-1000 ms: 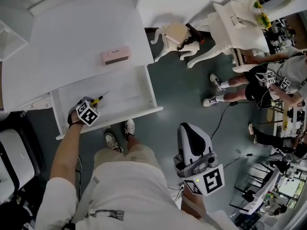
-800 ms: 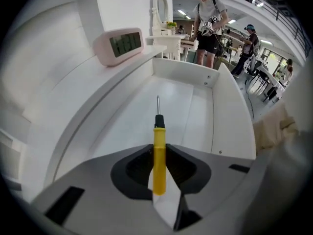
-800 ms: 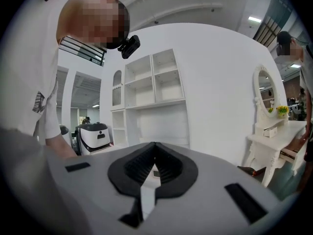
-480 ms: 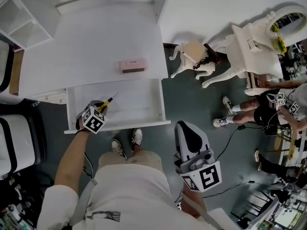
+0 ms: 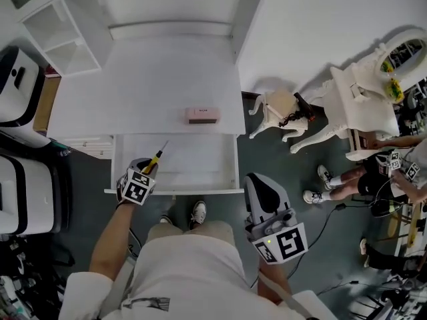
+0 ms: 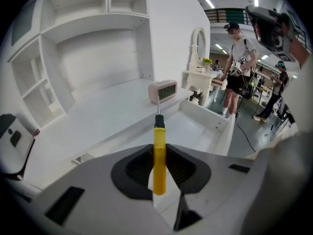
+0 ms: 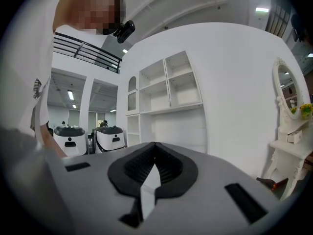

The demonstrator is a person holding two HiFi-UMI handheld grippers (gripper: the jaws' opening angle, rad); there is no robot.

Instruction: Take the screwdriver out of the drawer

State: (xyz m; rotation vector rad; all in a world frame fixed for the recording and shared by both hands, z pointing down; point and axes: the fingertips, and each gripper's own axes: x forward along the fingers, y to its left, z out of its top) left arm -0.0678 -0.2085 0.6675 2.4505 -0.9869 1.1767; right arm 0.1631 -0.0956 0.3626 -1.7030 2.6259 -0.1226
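A screwdriver (image 5: 157,158) with a yellow handle, black collar and thin metal shaft is clamped by its handle in my left gripper (image 5: 149,169). It hangs over the left front part of the open white drawer (image 5: 175,191), shaft pointing toward the desk. In the left gripper view the handle of the screwdriver (image 6: 159,161) stands between the dark pads of the left gripper (image 6: 159,153), with the drawer (image 6: 218,129) below. My right gripper (image 5: 257,183) is held by my body, away from the drawer. In its own view the right gripper (image 7: 155,150) has its jaws together and nothing in them.
A pink clock (image 5: 202,115) sits on the white desk top (image 5: 147,79) behind the drawer. Shelves rise at the back. White machines (image 5: 20,179) stand to the left. A dressing table (image 5: 363,109), a stool (image 5: 279,111), people (image 5: 400,169) and floor cables (image 5: 327,212) are on the right.
My left gripper has lifted out of the drawer with the screwdriver still in its jaws and rolled a little. The right gripper has shifted only slightly.
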